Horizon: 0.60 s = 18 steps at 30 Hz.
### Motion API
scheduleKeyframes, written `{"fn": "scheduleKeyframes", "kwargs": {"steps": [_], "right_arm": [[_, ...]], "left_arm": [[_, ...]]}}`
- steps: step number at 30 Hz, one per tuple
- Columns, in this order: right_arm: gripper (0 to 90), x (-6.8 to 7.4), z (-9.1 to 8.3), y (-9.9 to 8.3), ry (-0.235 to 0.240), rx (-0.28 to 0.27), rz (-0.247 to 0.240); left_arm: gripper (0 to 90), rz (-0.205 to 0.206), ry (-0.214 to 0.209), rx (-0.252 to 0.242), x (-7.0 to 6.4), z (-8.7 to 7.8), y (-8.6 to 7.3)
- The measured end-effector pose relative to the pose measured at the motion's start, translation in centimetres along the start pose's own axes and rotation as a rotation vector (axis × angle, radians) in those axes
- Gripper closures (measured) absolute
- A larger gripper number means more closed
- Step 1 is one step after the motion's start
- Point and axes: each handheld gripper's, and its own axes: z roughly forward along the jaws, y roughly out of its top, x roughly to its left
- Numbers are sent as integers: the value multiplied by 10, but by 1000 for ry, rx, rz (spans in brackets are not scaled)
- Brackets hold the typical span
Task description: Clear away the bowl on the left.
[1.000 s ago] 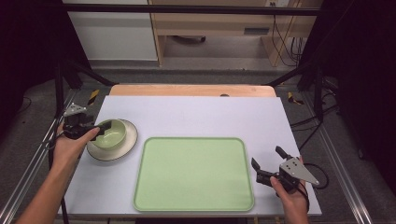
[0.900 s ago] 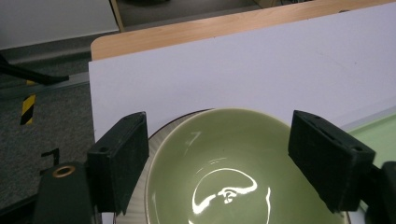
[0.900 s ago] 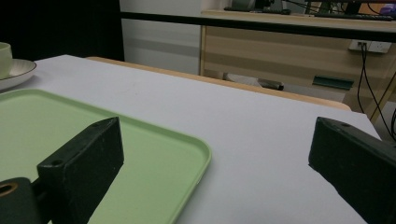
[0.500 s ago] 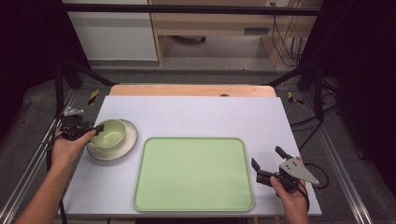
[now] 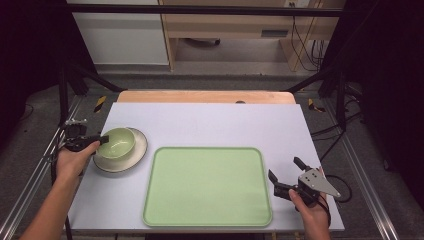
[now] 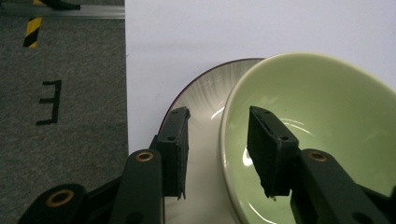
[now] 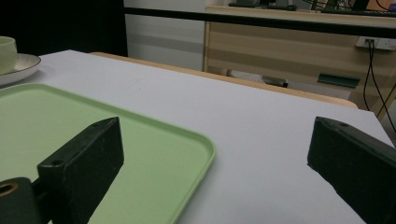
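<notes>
A black "E"-like mark (image 6: 50, 102) on the grey floor (image 6: 70, 140)

Your work items are a pale green bowl (image 5: 118, 142), a white plate (image 5: 131, 159) and a light green tray (image 5: 207, 186). The bowl sits upright on the plate, offset toward the plate's left side, at the left part of the surface (image 5: 210, 120). The glossy plate has a dark rim. The rectangular tray, with rounded corners and a raised lip, lies flat just right of the plate.
</notes>
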Motion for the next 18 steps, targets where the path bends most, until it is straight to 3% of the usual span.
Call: {"fn": "scheduleKeyframes", "kwargs": {"steps": [18], "right_arm": [[38, -2, 0, 0, -1, 2, 3]], "left_arm": [[757, -49, -13, 52, -1, 7, -4]]}}
